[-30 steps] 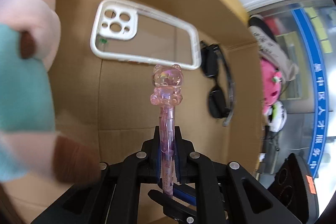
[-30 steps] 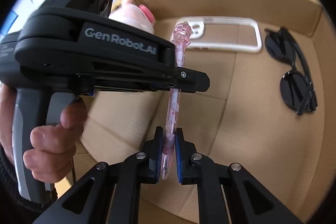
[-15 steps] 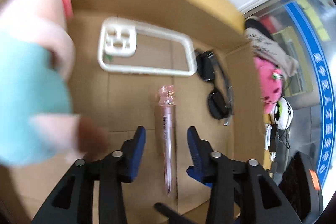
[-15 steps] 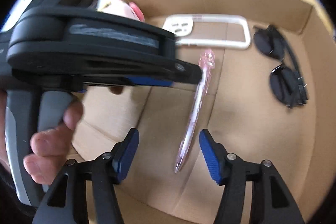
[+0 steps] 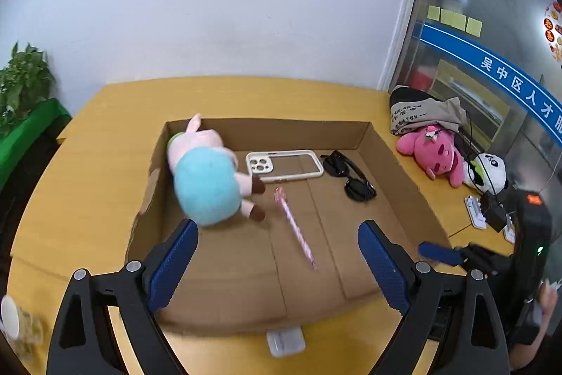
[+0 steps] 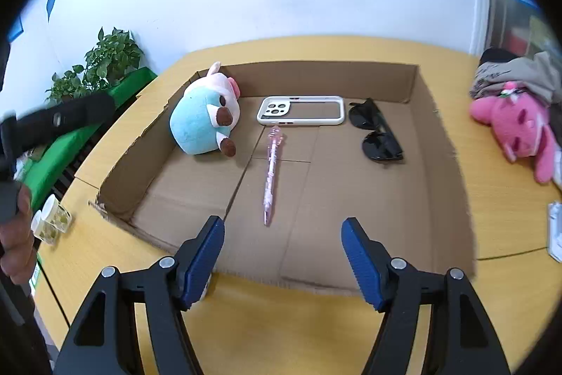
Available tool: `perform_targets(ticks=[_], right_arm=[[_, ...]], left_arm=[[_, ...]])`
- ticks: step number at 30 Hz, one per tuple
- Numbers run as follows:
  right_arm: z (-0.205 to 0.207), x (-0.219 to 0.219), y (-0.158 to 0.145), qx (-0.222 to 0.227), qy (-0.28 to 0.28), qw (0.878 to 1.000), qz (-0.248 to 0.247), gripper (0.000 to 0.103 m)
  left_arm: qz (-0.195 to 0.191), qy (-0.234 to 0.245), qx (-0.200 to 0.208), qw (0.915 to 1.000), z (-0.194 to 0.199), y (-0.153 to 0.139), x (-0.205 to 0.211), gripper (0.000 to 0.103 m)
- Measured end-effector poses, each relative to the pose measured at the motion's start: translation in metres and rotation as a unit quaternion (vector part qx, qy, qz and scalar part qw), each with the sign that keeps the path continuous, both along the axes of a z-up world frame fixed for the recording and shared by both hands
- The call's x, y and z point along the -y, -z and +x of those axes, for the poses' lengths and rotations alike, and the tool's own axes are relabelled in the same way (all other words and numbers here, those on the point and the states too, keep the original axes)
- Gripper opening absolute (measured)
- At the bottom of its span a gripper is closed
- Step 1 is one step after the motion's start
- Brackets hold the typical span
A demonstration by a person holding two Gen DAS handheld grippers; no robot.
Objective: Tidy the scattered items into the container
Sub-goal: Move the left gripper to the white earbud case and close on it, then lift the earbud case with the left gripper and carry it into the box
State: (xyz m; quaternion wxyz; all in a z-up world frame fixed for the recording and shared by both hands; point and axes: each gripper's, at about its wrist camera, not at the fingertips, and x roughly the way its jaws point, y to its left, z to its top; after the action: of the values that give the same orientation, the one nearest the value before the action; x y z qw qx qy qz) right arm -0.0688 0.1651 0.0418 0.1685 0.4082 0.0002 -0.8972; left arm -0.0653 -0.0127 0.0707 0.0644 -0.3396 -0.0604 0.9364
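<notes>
A shallow cardboard box sits on a yellow table. Inside lie a pink bear-topped pen, a white phone case, black sunglasses and a teal-and-pink plush. My left gripper is open and empty, above the box's near edge. My right gripper is open and empty, just outside the box's near wall.
A pink plush, a panda toy and a grey cloth bag lie on the table right of the box. A small clear case lies in front of it. Small jars and a green plant stand at left.
Both grippers were shut on the pink pen inside the box, then opened and let it drop. Both have since pulled back and up; the pen lies on the box floor.
</notes>
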Motion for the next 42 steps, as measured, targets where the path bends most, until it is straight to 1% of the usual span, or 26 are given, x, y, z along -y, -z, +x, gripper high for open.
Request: perform_targets(ticks=[3, 7, 12, 14, 18, 20, 23, 25, 26, 27, 28, 29, 30, 31, 35, 38, 42], right_arm=[[0.013, 0.000, -0.005, -0.009, -0.001, 1.000, 0.013, 0.069], [0.021, 0.003, -0.007, -0.014, -0.006, 1.000, 0.013, 0.069], [0.031, 0.002, -0.006, -0.014, -0.006, 1.000, 0.012, 0.069], [0.033, 0.000, -0.002, -0.008, -0.007, 1.000, 0.008, 0.069], [0.042, -0.006, 0.013, 0.012, -0.018, 1.000, -0.006, 0.069], [0.048, -0.010, 0.022, 0.021, -0.026, 0.999, -0.017, 0.069], [0.054, -0.014, 0.035, 0.043, -0.035, 0.998, -0.029, 0.069], [0.057, -0.013, 0.042, 0.052, -0.036, 0.998, -0.029, 0.069], [0.059, -0.012, 0.045, 0.055, -0.038, 0.997, -0.029, 0.069], [0.061, -0.012, 0.047, 0.058, -0.039, 0.997, -0.029, 0.069], [0.063, -0.011, 0.048, 0.060, -0.040, 0.997, -0.030, 0.069], [0.064, -0.011, 0.049, 0.061, -0.042, 0.997, -0.030, 0.069], [0.065, -0.012, 0.049, 0.062, -0.042, 0.997, -0.030, 0.069], [0.066, -0.012, 0.049, 0.064, -0.041, 0.997, -0.030, 0.069], [0.068, -0.016, 0.053, 0.075, -0.039, 0.996, -0.037, 0.069], [0.070, -0.015, 0.058, 0.087, -0.055, 0.993, -0.050, 0.069], [0.070, -0.001, 0.066, 0.106, -0.093, 0.988, -0.060, 0.069]], left_arm=[[0.005, 0.005, -0.003, 1.0000, 0.014, 0.004, -0.005, 0.095], [-0.001, 0.030, -0.013, 0.9995, 0.026, 0.008, -0.017, 0.095], [-0.005, 0.035, -0.003, 0.9994, 0.036, 0.024, -0.021, 0.095], [-0.009, 0.035, 0.010, 0.9993, 0.039, 0.037, -0.022, 0.095], [-0.021, 0.040, 0.056, 0.9974, 0.042, 0.077, -0.025, 0.095], [-0.019, 0.046, 0.072, 0.9962, 0.042, 0.091, -0.027, 0.095], [-0.004, 0.048, 0.111, 0.9926, 0.031, 0.118, -0.029, 0.094], [0.006, 0.054, 0.135, 0.9894, 0.021, 0.133, -0.031, 0.088], [0.004, 0.052, 0.150, 0.9874, 0.016, 0.142, -0.033, 0.082], [0.001, 0.050, 0.164, 0.9852, 0.012, 0.150, -0.034, 0.070], [0.000, 0.050, 0.177, 0.9829, 0.009, 0.157, -0.035, 0.063], [-0.004, 0.049, 0.177, 0.9829, 0.009, 0.160, -0.035, 0.057], [-0.012, 0.056, 0.176, 0.9828, 0.010, 0.161, -0.037, 0.047], [-0.016, 0.063, 0.174, 0.9826, 0.011, 0.160, -0.038, 0.047], [-0.005, 0.090, 0.172, 0.9809, 0.024, 0.159, -0.031, 0.047], [-0.005, 0.132, 0.171, 0.9764, 0.039, 0.159, -0.028, 0.047], [-0.040, 0.192, 0.163, 0.9669, 0.063, 0.156, -0.035, 0.047]])
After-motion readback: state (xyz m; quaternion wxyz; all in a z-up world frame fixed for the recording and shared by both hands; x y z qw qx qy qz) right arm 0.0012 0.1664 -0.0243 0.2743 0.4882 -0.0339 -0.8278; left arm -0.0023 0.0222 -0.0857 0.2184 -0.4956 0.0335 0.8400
